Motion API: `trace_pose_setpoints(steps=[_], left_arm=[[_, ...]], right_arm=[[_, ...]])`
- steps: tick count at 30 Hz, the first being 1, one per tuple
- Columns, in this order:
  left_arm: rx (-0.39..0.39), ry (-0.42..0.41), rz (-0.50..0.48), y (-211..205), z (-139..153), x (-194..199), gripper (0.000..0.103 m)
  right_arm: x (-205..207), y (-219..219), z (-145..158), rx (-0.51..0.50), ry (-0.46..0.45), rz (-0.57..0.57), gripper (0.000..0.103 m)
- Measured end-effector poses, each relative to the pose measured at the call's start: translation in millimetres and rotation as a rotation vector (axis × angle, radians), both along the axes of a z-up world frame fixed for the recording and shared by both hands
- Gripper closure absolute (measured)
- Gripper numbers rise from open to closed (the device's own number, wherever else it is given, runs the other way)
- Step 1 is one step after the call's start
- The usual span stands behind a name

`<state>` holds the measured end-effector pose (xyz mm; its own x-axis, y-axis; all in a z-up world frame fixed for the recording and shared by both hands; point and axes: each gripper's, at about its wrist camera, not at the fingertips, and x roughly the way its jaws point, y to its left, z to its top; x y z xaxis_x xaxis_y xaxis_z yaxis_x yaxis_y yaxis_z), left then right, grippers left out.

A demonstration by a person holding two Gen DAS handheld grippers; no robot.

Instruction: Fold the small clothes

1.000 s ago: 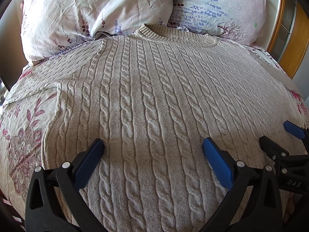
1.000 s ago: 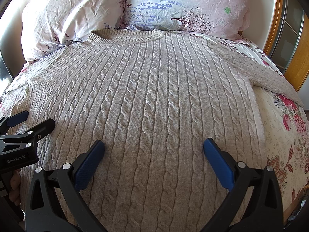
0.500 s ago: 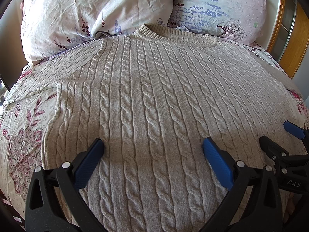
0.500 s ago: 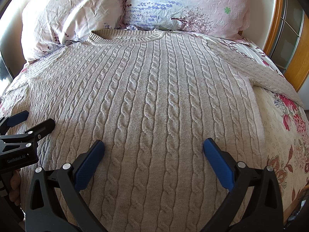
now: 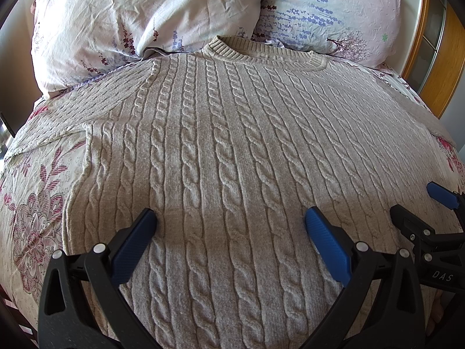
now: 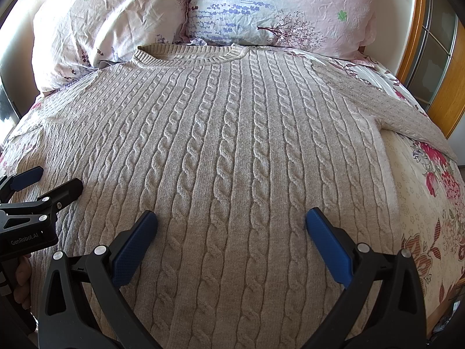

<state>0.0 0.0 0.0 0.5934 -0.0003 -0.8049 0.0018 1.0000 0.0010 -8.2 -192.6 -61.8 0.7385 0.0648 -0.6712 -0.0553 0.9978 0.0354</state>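
A beige cable-knit sweater lies flat, front up, on the bed, its neck toward the pillows; it also fills the right wrist view. Its sleeves spread out to the left and right. My left gripper is open and empty, hovering over the sweater's lower left part. My right gripper is open and empty over the lower right part. Each gripper shows at the edge of the other's view: the right one in the left wrist view, the left one in the right wrist view.
Two floral pillows lean at the head of the bed. The floral bedsheet shows beside the sweater on both sides. A wooden frame stands at the right edge.
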Motion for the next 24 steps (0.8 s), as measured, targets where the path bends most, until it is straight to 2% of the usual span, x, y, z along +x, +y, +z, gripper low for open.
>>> trace_pose_setpoints(steps=[24], left_arm=[[0.002, 0.001, 0.003, -0.2, 0.0, 0.2, 0.002]], right_arm=[[1.8, -1.6, 1.5, -0.002, 0.004, 0.019, 0.001]])
